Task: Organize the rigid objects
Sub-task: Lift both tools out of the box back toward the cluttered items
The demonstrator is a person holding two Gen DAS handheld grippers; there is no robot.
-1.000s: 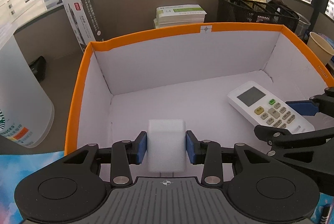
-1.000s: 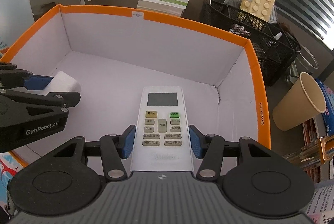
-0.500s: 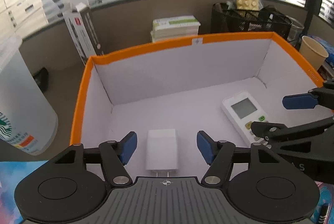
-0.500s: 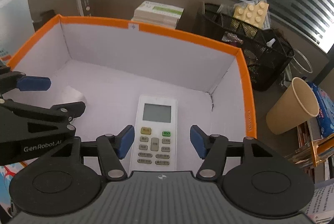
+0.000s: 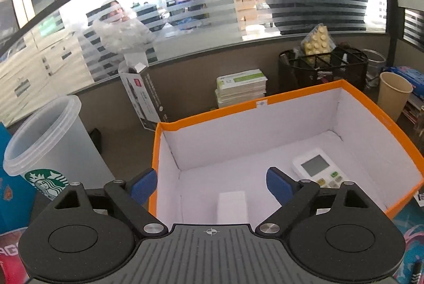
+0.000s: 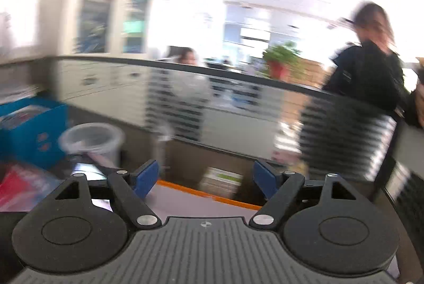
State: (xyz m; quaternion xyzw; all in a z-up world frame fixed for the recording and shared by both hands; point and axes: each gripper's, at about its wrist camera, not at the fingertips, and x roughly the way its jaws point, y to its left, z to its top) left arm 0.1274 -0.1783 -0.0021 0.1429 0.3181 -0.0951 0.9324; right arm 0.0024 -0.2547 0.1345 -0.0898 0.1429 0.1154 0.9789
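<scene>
Left wrist view: my left gripper (image 5: pixel 209 184) spread wide, empty, above orange box (image 5: pixel 291 93); white block (image 5: pixel 232 207) lower centre, remote (image 5: pixel 316 170) right, both inside. Right gripper (image 6: pixel 205 179) likewise apart, blurred. Nothing visibly left.

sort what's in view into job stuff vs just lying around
Job: orange-rimmed box, white charger block, remote control, left gripper, right gripper.

Lying about: Starbucks cup, paper cup, mesh organizer, booklet stack.
</scene>
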